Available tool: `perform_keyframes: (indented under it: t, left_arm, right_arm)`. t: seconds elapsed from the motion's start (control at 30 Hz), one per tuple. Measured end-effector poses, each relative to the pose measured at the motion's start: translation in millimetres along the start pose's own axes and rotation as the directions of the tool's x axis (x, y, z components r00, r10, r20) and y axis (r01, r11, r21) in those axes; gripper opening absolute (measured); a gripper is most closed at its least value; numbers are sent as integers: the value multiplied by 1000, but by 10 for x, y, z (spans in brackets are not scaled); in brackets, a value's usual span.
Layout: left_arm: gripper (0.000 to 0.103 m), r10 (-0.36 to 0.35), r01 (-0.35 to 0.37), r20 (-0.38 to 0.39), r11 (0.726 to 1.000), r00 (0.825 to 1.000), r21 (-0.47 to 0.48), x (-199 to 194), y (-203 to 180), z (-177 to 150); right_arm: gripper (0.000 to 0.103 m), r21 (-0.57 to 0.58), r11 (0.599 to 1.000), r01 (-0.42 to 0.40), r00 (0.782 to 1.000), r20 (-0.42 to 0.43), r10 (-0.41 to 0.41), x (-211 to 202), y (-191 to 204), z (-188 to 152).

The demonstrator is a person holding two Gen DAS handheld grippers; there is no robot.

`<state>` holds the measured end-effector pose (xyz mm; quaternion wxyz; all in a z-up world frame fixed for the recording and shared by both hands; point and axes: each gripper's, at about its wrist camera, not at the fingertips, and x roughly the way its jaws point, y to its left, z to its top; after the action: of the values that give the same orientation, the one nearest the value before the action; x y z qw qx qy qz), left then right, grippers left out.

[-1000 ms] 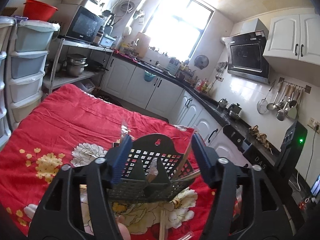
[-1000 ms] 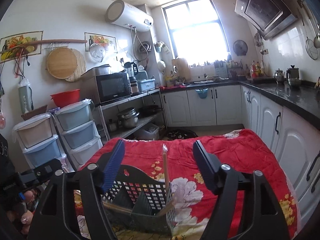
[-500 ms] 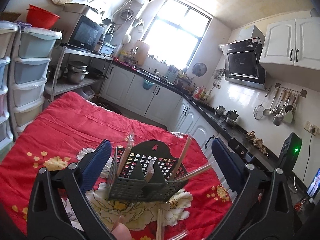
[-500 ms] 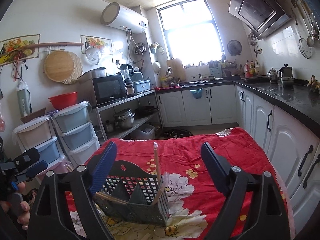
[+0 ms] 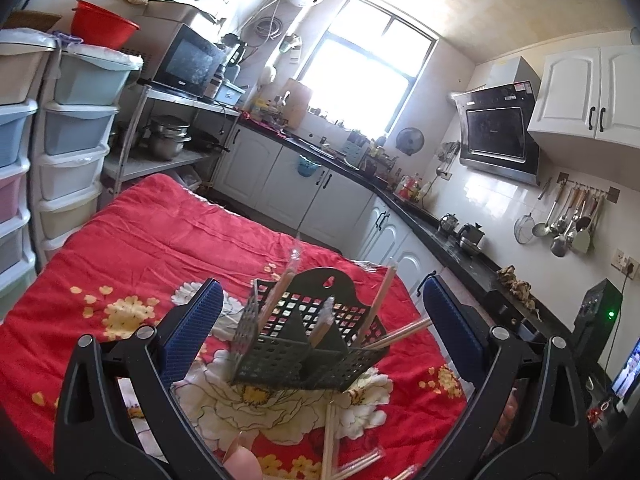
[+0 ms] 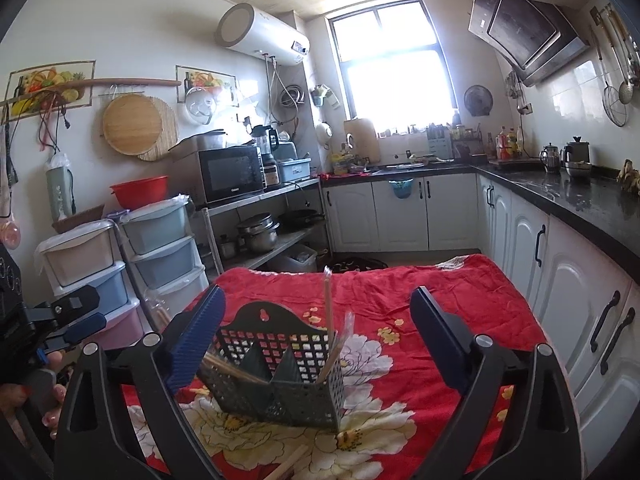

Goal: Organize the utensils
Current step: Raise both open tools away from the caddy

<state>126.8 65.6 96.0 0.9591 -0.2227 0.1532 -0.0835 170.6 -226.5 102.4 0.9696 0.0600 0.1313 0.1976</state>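
Note:
A dark green perforated utensil basket (image 5: 304, 344) stands upright on the red flowered cloth (image 5: 160, 240). Wrapped chopsticks (image 5: 380, 300) lean out of its compartments. My left gripper (image 5: 320, 292) is open wide, its blue pads (image 5: 192, 328) well clear of the basket's sides. From the other side, my right gripper (image 6: 316, 300) frames the same basket (image 6: 276, 372). Its jaws are opening and its pads (image 6: 436, 340) touch nothing. Loose chopsticks (image 5: 330, 440) lie on the cloth just in front of the basket.
Stacked plastic drawers (image 6: 160, 248) and a metal shelf with a microwave (image 6: 232, 172) stand past the table's far left. White cabinets under a black counter (image 6: 560, 200) run along the right. A hand (image 6: 24, 396) shows at the left edge of the right wrist view.
Both grippers have spread their jaws wide and drawn back from the basket. The left pads, which were against its sides, have let go.

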Motion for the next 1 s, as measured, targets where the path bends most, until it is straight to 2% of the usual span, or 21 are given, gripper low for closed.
perform_keyframes:
  t: [0.33, 0.63, 1.0]
  left_arm:
    - [92, 13, -13, -11, 1000, 1000, -2, -114, 84, -79]
    - [92, 37, -37, -24, 999, 999, 2, -239, 198, -143]
    - [92, 97, -97, -83, 995, 992, 4, -398, 431, -280]
  right_arm:
    - [91, 16, 1000, -16, 1000, -19, 17, -142, 75, -115]
    - [92, -14, 1000, -3, 999, -36, 3, -286, 180, -195]
    - [92, -44, 999, 17, 993, -112, -22, -358, 216, -339]
